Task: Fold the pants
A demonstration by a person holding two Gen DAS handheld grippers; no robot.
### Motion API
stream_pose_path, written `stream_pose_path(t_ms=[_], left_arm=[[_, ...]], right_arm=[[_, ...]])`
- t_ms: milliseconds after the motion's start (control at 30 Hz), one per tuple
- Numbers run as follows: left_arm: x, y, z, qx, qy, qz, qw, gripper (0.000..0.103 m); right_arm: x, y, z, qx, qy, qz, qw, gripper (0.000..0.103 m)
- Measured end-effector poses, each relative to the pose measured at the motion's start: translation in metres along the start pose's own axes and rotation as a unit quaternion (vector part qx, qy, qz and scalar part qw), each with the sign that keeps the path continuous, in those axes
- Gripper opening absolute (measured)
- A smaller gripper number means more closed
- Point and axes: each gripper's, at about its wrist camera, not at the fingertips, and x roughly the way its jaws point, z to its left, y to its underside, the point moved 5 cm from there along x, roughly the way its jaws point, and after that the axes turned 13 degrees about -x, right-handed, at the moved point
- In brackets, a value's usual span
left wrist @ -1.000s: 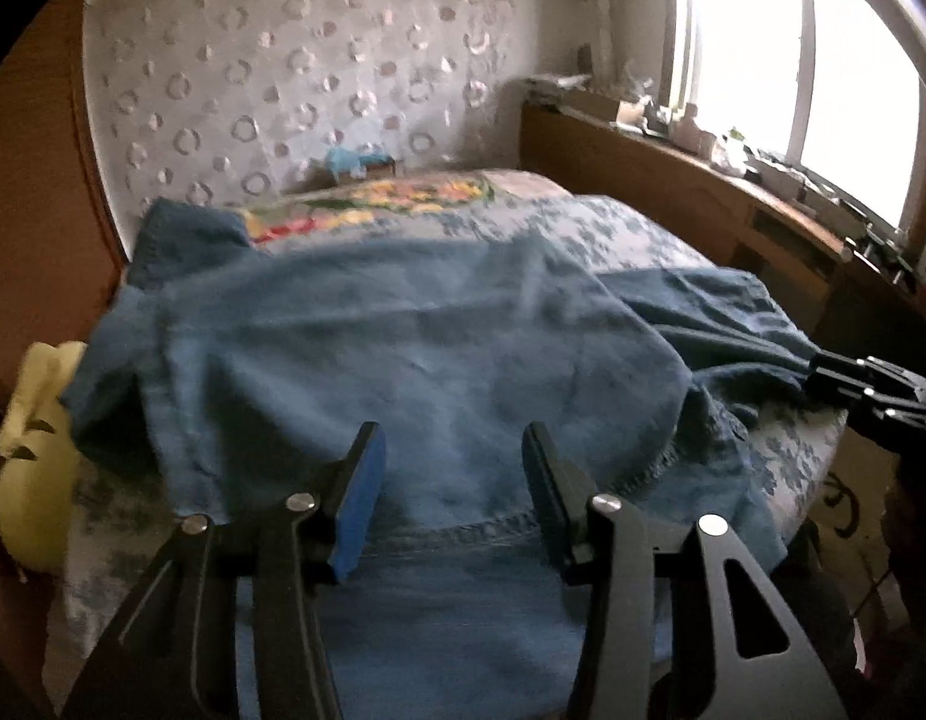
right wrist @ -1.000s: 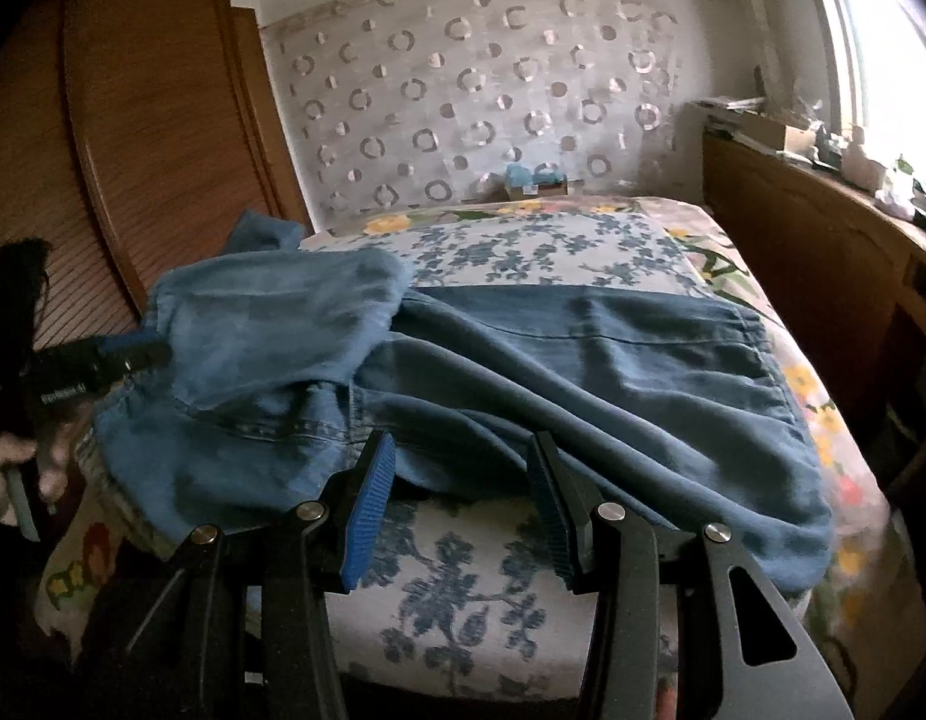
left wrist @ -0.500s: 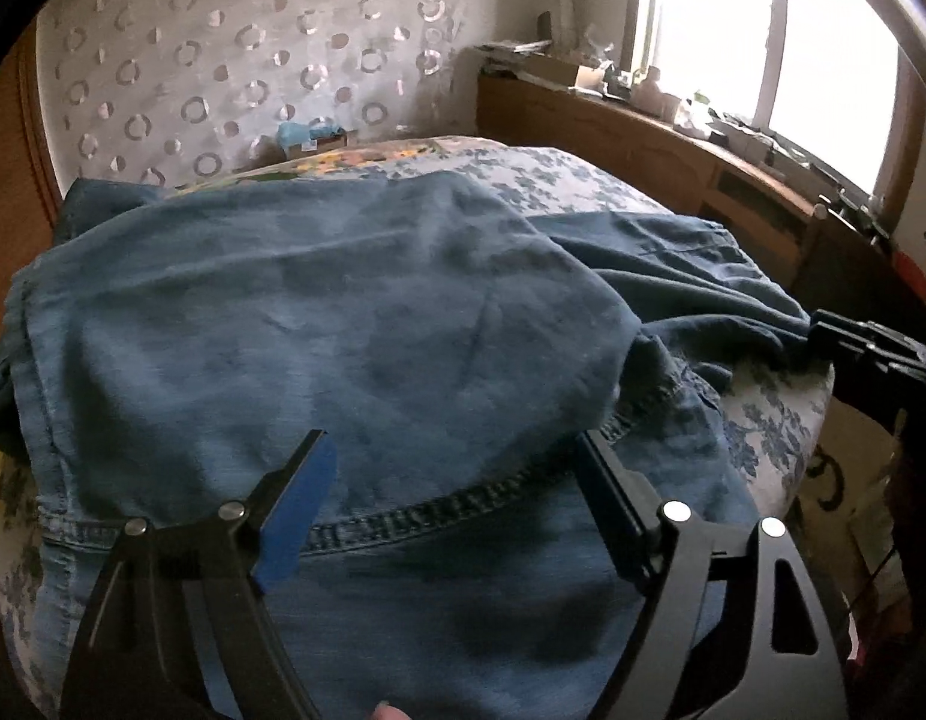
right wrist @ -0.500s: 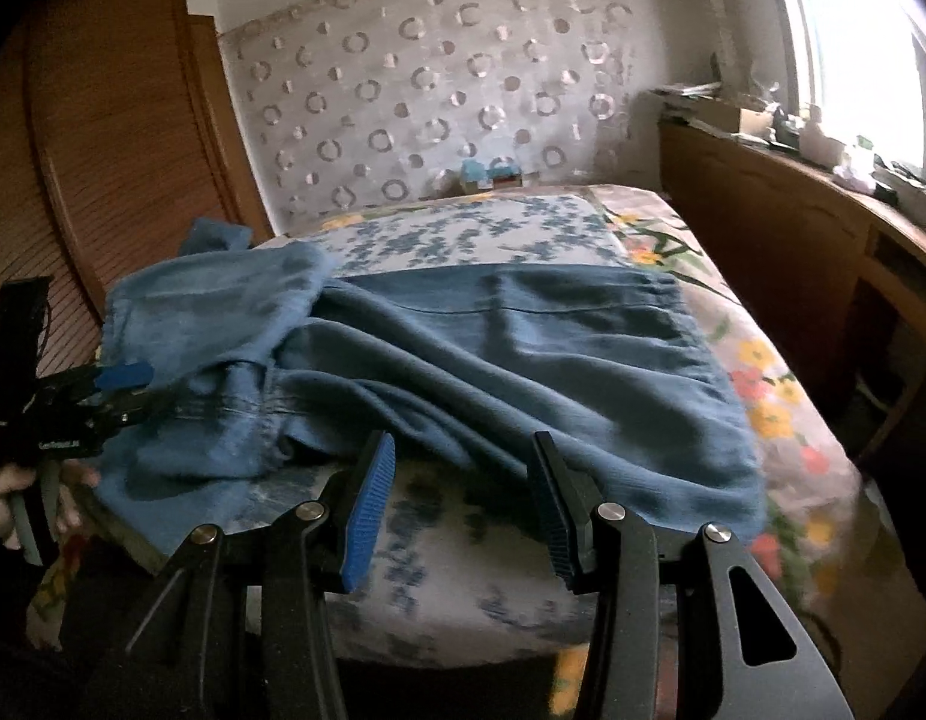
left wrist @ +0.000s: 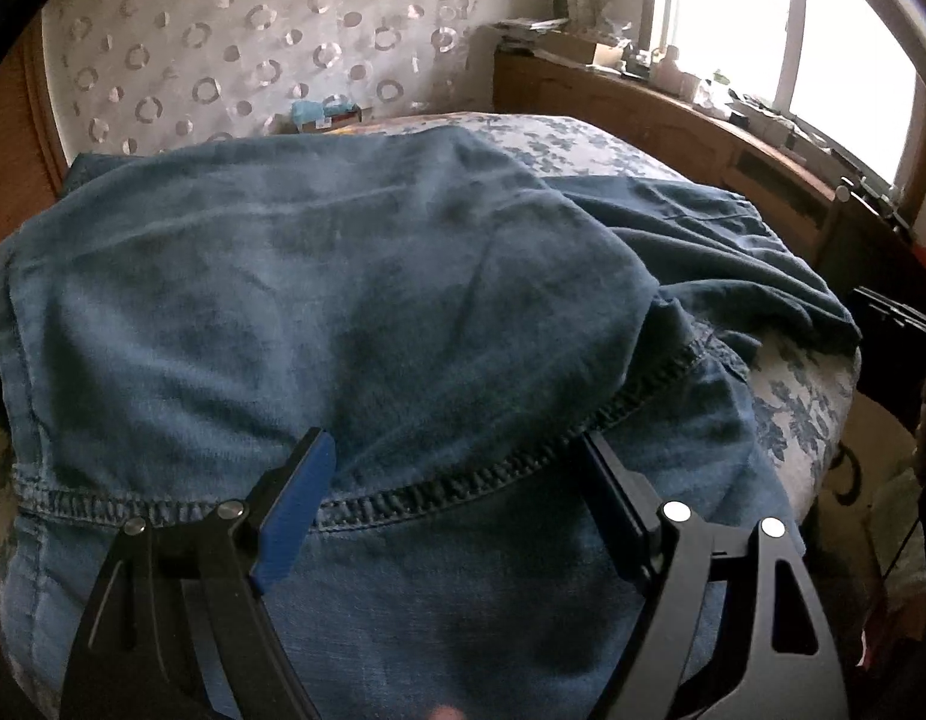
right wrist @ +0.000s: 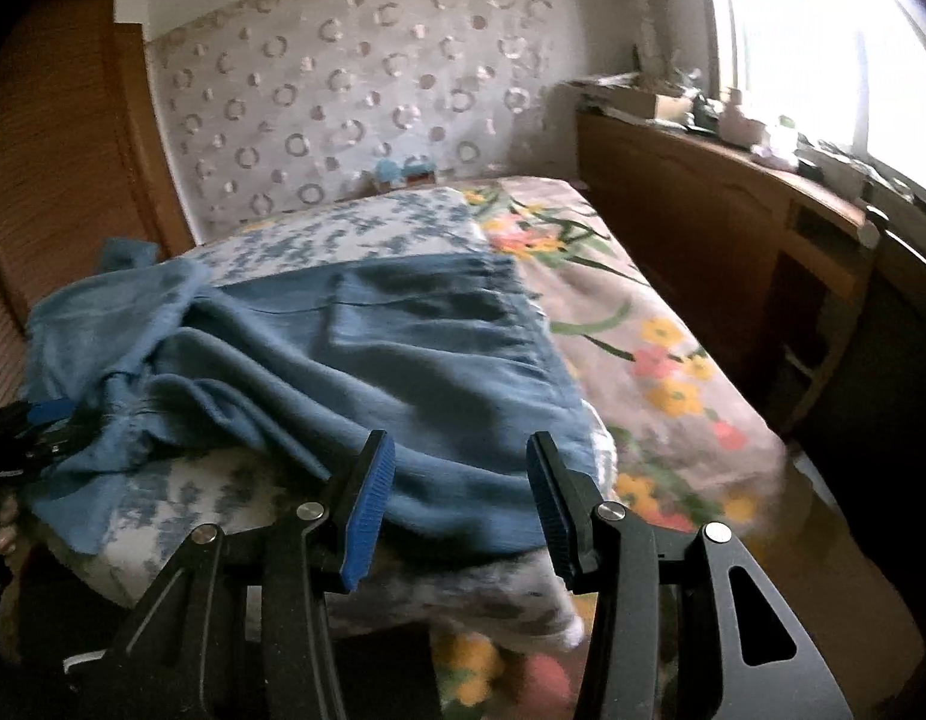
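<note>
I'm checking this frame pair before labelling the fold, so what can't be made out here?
- Blue denim pants: the near end runs off the bottom edge of the left wrist view, behind the left gripper.
- Pants' lower edge in the right wrist view: motion blur, and the right gripper covers it.
- Small blue items by the circle-patterned headboard: too small and blurred to identify.

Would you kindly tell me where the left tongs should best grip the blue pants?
Probably the stitched hem of the pants, approached from the near bed edge: it lies between the open left tongs and gives a firm ridge.
</note>
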Motion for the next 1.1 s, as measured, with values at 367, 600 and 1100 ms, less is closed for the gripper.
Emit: stream_pose_path(t_ms=[367,600,1100], left_arm=[[-0.001,0.004,-0.001,0.005,-0.005,-0.011,0.9999,0.082],[-0.009,0.006,-0.001,0.008,-0.007,-0.008,0.9999,0.082],[-0.049,-0.006,-0.006,-0.007,0.018,-0.038,0.9991,0.082]], right_arm=[[0.011,0.008,-0.025,0.021,0.023,0.025,0.999,0.048],[0.019,0.007,-0.023,0.023,0.008,0.029,0.999,0.047],[0.017,0.012,-0.025,0.023,-0.001,0.026,0.999,0.017]])
